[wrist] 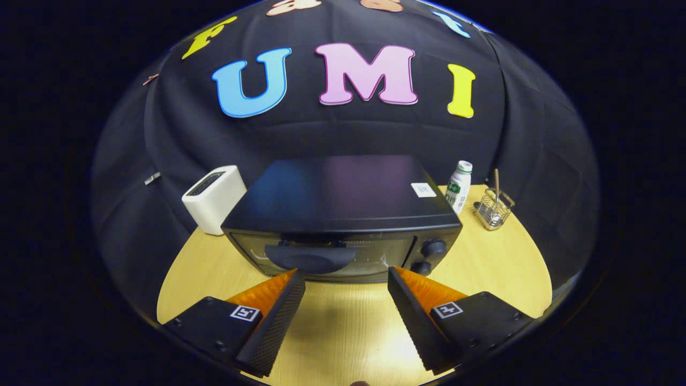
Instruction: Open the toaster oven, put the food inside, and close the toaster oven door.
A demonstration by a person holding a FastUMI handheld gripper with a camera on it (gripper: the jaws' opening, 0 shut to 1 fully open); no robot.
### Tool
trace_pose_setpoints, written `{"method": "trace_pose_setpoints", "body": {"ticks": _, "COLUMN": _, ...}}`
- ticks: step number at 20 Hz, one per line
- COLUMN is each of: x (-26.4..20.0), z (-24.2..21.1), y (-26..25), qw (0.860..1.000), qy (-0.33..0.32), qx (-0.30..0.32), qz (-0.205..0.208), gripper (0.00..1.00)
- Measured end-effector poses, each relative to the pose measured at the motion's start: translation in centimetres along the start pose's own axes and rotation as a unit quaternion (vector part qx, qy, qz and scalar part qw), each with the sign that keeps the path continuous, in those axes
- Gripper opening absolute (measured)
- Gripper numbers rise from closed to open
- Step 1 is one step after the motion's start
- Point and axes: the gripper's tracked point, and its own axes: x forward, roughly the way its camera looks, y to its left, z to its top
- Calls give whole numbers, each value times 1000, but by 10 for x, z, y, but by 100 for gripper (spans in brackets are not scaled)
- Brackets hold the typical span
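Two fingers of the tongs (345,279) stand spread wide apart with nothing between them, released, their tips just short of the front of the toaster oven (343,214). The gap between them frames bare tabletop (343,327) and, at 12 o'clock, the lower edge of the oven door (321,254). The door is shut, its glass upright, and its dark curved handle (311,257) sits at about 11 o'clock from the left fingertip, close above it; that nearness suits a reach for the handle, judged from the pose alone. Two control knobs (431,254) lie at 1 o'clock, beside the door. No food can be made out on the tabletop, and the glass is too dark to tell whether any lies inside; a shut door fits either an oven awaiting loading or one already loaded and closed. Farther out, a white toaster (214,198) stands at 10 o'clock beside the oven, a white bottle (459,185) at 2 o'clock, and a wire holder (494,209) with utensils just beyond the bottle.
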Motion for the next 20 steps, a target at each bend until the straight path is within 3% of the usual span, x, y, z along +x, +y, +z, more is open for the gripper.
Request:
{"method": "trace_pose_setpoints", "body": {"ticks": 4, "x": -37, "z": 43, "y": -48, "qw": 996, "qy": -86, "qx": -15, "qz": -21, "gripper": 100}}
{"method": "trace_pose_setpoints", "body": {"ticks": 9, "x": -94, "z": 96, "y": -127, "qw": 979, "qy": -190, "qx": -17, "qz": -79, "gripper": 100}}
{"method": "trace_pose_setpoints", "body": {"ticks": 15, "x": -150, "z": 121, "y": -190, "qw": 964, "qy": -236, "qx": 19, "qz": -120, "gripper": 100}}
{"method": "trace_pose_setpoints", "body": {"ticks": 20, "x": -180, "z": 114, "y": -228, "qw": 958, "qy": -243, "qx": 21, "qz": -153, "gripper": 100}}
